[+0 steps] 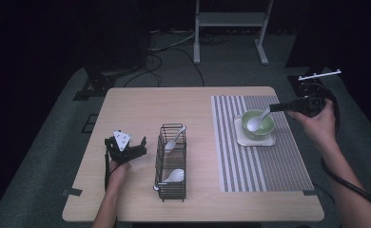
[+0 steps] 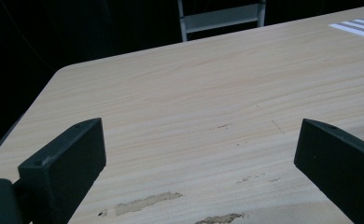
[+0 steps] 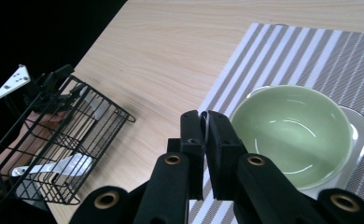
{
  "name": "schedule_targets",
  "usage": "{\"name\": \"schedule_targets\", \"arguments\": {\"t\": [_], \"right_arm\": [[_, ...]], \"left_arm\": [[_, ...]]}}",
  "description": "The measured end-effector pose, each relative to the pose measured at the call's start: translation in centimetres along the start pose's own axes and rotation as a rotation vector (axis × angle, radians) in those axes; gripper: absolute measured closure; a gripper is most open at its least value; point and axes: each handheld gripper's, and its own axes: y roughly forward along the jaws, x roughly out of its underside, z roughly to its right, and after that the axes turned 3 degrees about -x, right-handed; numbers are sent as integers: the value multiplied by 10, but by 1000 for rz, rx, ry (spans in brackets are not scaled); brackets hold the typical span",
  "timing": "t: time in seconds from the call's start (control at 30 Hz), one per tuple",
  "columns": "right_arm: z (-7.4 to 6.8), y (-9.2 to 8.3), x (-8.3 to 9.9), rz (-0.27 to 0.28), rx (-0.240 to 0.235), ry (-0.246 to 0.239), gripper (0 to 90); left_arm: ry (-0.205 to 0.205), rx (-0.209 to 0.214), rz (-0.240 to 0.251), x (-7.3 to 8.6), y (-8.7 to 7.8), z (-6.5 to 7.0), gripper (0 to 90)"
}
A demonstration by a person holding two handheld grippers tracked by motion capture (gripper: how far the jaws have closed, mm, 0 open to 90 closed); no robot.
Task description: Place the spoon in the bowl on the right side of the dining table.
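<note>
High view: pale wood-grain worktop (image 1: 145,107), striped woven placemat (image 1: 288,156), squarish white saucer (image 1: 256,140) under a round, glossy green bowl (image 1: 258,124). Right gripper (image 1: 273,108) just beside the bowl's far rim, fingers pinched narrow on the thin handle of a white ceramic spoon (image 1: 257,122), spoon's scoop resting inside the bowl, below and ahead of the fingertips. Right gripper view: black blocky fingers (image 3: 192,140) pressed nearly together, a sliver of white handle between them, smooth green bowl (image 3: 292,133) just to their right. Black wire rack (image 1: 171,161), well apart from those fingers, carrying two more white spoons. Left gripper (image 1: 126,148) low over bare wood beside the rack, fingers (image 2: 63,163) spread wide, nothing between them.
</note>
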Motion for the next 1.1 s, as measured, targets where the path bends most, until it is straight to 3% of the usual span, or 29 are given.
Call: {"name": "schedule_targets", "arguments": {"t": [1.1], "right_arm": [[23, 3, 4, 30, 44, 47, 855]], "left_arm": [[9, 0, -1, 0, 0, 0, 11]]}}
